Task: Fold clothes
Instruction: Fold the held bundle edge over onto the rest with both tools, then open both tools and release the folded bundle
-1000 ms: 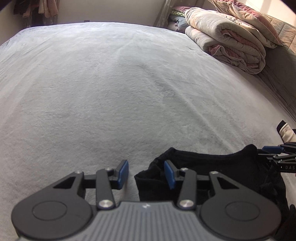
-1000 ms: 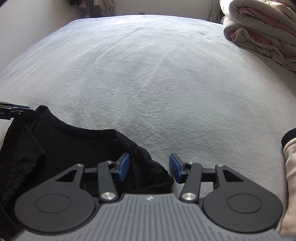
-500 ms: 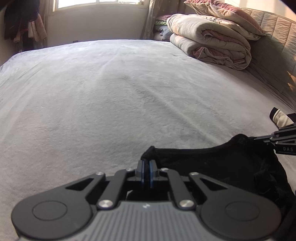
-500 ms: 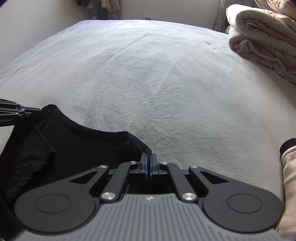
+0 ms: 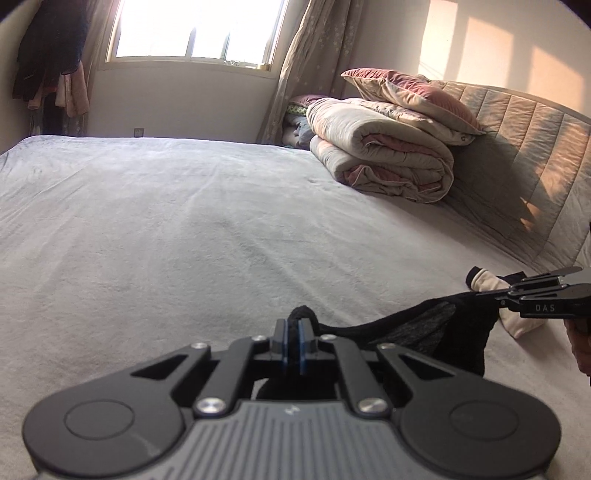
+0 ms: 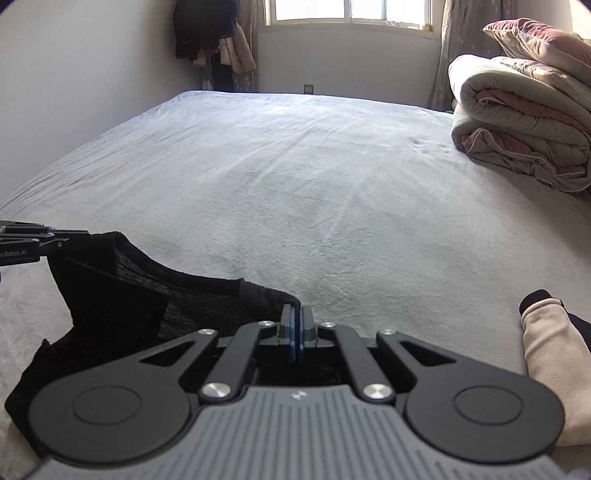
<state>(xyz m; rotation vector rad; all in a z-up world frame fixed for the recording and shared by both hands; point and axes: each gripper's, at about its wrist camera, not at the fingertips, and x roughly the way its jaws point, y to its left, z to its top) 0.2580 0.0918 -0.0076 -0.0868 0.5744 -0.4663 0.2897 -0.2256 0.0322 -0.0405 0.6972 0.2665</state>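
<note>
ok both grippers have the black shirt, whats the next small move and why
Probably lift both a bit higher and draw them apart. The left gripper and right gripper are each shut on the shirt at an upper corner, but its top edge sags between them and the lower part looks bunched on the bed.

Daylit bedroom, strong fisheye bend and dark corners in both wrist views.

The blown-out glass window [image 5: 192,27] at 12 o'clock throws glare; warm orange sun patches and slanted shadows fall on the quilted beige headboard [image 5: 517,155] at 2 o'clock. The pale grey bed sheet [image 6: 295,177] is evenly lit and sharp, while the near black garment [image 6: 122,295] loses detail in shadow.
</note>
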